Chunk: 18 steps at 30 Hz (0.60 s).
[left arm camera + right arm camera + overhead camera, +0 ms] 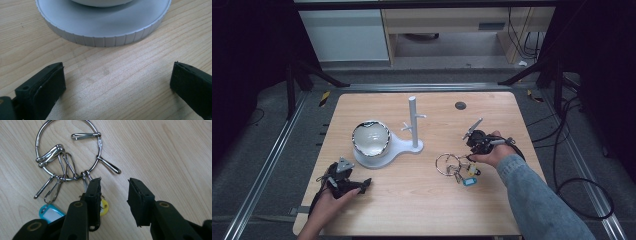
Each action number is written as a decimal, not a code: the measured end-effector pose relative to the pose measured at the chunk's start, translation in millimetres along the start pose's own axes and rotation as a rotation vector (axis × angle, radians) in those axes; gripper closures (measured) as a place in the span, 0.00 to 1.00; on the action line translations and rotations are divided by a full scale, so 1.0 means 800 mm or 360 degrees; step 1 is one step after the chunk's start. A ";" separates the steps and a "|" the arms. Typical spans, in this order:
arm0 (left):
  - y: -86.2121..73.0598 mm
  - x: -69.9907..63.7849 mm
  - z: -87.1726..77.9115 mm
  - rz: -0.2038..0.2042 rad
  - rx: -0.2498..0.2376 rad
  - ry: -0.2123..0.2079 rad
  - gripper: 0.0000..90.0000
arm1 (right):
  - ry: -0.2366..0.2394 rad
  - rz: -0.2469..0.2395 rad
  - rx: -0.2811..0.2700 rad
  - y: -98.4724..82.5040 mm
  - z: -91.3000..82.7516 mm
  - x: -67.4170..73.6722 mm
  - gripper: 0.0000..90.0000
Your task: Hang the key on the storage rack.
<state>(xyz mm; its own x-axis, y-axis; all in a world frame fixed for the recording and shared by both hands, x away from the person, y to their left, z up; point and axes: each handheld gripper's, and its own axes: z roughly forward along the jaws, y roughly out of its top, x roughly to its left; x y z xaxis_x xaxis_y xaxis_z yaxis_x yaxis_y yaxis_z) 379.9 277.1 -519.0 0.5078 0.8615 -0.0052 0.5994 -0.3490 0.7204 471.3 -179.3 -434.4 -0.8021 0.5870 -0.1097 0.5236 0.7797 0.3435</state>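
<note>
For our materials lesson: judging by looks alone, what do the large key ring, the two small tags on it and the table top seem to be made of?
The large silver key ring looks like polished metal: thin, with bright glints. The blue tag and the yellow tag look like smooth plastic, given their flat, even colour, though that is a guess. The pale table top shows matt wood grain; solid wood or printed laminate cannot be told.

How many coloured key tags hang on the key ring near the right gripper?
2. The blue tag lies on the table below the key ring, left of the right gripper; the yellow tag is half covered by its near jaw. More may be hidden.
</note>
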 end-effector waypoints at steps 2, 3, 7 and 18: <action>0.000 0.000 0.000 0.0000 0.0000 0.0001 0.00 | 0.0003 -0.0050 0.0025 0.007 0.007 -0.001 0.71; 0.000 0.000 0.000 0.0000 0.0000 0.0001 0.00 | 0.0005 -0.0064 0.0040 0.010 0.010 0.000 0.71; 0.000 0.000 0.000 0.0002 -0.0001 -0.0001 0.00 | 0.0017 -0.0168 0.0112 0.027 0.027 -0.001 0.73; 0.000 0.000 0.000 0.0003 -0.0001 -0.0004 0.00 | 0.0069 -0.0232 0.0215 0.039 0.048 -0.001 0.86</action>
<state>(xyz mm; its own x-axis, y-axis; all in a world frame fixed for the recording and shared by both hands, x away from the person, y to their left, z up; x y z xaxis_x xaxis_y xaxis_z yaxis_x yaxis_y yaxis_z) 379.9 277.5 -519.1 0.5107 0.8598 -0.0056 0.5979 -0.3504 0.7210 499.4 -147.2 -459.1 -0.8823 0.4582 -0.1078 0.4325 0.8795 0.1985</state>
